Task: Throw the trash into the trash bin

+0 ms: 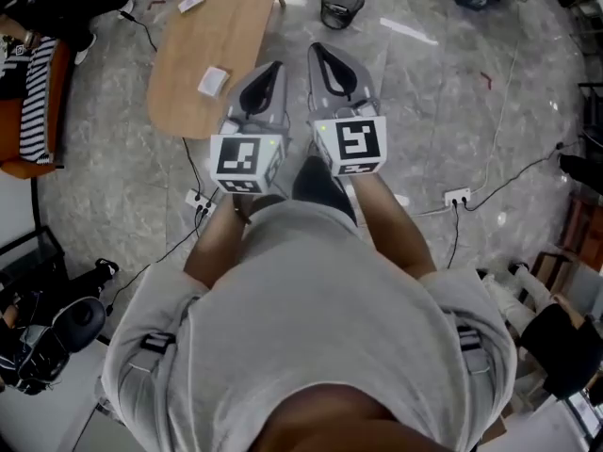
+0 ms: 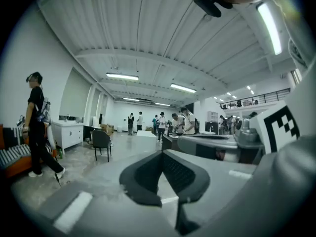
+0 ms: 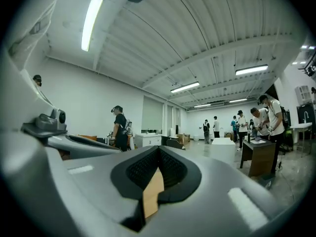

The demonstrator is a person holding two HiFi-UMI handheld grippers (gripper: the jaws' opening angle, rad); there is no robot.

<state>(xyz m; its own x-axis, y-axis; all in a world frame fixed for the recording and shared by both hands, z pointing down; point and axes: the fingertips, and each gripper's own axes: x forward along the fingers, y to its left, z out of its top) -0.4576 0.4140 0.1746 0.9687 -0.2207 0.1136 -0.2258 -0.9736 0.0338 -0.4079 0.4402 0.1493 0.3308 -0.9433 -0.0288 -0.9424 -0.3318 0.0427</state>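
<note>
A long wooden table (image 1: 231, 31) stands ahead to the left. Two pieces of white trash lie on it: one (image 1: 212, 81) near its front end, another (image 1: 191, 1) farther back. On the floor to the table's right stands a black mesh trash bin (image 1: 341, 5). My left gripper (image 1: 271, 65) is held level over the table's near corner, its tips together and empty; the left gripper view shows the same (image 2: 161, 152). Beside it over the floor, my right gripper (image 1: 316, 47) points toward the bin. Its tips also meet (image 3: 158, 148), with nothing held.
Two power strips (image 1: 199, 199) (image 1: 456, 197) with trailing cables lie on the marble floor. An orange sofa with a striped cushion (image 1: 33, 102) sits at far left, a black chair (image 1: 75, 320) at lower left. Several people stand farther off; a dark desk (image 3: 260, 157) is to the right.
</note>
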